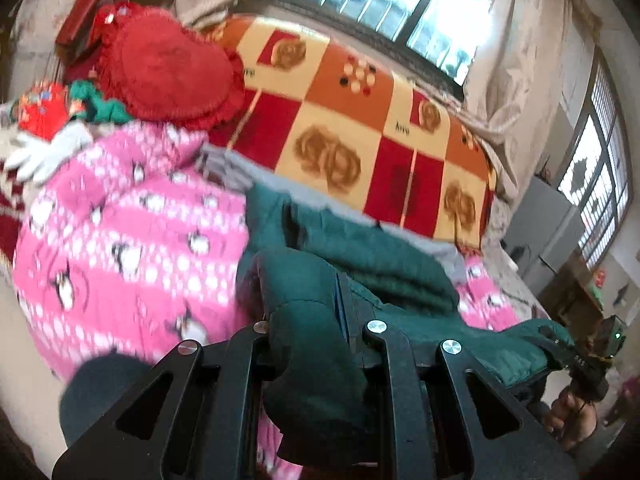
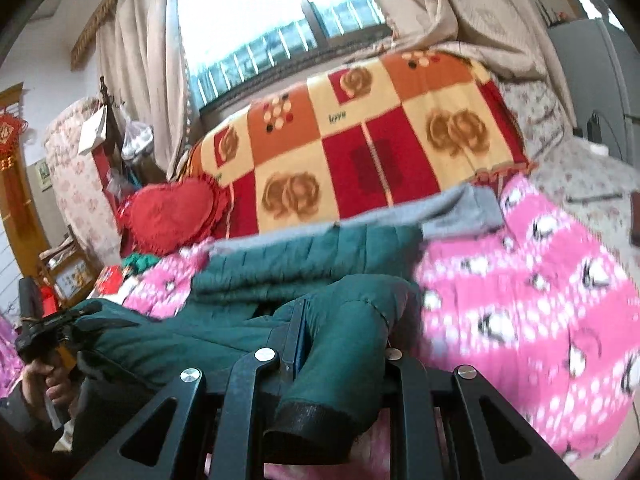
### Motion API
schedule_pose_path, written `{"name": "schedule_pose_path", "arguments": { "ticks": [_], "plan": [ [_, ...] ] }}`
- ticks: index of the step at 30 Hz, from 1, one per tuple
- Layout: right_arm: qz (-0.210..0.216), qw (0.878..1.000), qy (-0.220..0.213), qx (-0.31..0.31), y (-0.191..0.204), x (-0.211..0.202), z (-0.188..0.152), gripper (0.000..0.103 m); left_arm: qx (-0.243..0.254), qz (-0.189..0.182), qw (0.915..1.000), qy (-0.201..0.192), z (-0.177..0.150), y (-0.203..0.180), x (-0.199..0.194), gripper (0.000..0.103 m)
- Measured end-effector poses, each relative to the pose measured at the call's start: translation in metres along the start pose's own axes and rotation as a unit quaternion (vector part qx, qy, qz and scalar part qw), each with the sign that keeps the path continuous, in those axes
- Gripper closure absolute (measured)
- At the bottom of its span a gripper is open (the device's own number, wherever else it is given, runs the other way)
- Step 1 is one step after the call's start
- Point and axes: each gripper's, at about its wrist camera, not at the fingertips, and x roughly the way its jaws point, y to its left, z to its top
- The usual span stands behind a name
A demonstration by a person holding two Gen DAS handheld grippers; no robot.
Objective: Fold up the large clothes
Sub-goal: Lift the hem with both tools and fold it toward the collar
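A dark green quilted jacket [image 1: 360, 248] lies on a pink penguin-print blanket [image 1: 120, 240], with a grey lining or garment [image 1: 260, 176] under its far edge. My left gripper [image 1: 344, 304] is shut on a fold of the jacket, lifted off the bed. In the right wrist view the same green jacket [image 2: 304, 256] spreads across the pink blanket [image 2: 520, 300]. My right gripper [image 2: 298, 320] is shut on the jacket near a sleeve with a black cuff [image 2: 316, 416], which hangs between the linkages. Each view shows the other gripper [image 1: 576, 356] [image 2: 44, 328] at the jacket's opposite end.
A red, orange and cream checked blanket [image 1: 360, 120] covers the bed behind. A red heart-shaped cushion [image 1: 168, 68] and a white glove [image 1: 44, 156] lie at the bed's head end. Curtains and a window [image 2: 248, 20] stand behind. A hand [image 2: 52, 380] grips the left tool's handle.
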Motion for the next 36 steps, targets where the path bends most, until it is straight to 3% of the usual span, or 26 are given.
{"name": "schedule_pose_path", "arguments": {
  "ticks": [5,14,22,29,36],
  "plan": [
    [-0.022,0.999,-0.032,-0.008,0.004,0.018,0.024,0.086,-0.010,0.003,0.9995,-0.030,0.030,-0.006,0.022,0.090],
    [-0.037,0.998,-0.053,-0.017,0.001,0.051,0.060,0.086,-0.012,0.020,0.9982,-0.055,0.057,-0.012,0.044,0.090],
    [-0.062,0.997,-0.046,-0.007,-0.015,0.132,0.093,0.086,-0.007,0.043,0.9970,-0.064,0.097,-0.018,0.108,0.090],
    [-0.090,0.996,-0.004,-0.015,-0.027,0.206,0.097,0.086,-0.001,0.099,0.9945,-0.035,0.103,-0.001,0.188,0.090],
    [-0.104,0.994,0.031,-0.014,-0.039,0.240,0.090,0.085,0.000,0.139,0.9902,0.009,0.094,0.014,0.238,0.090]
  ]
}}
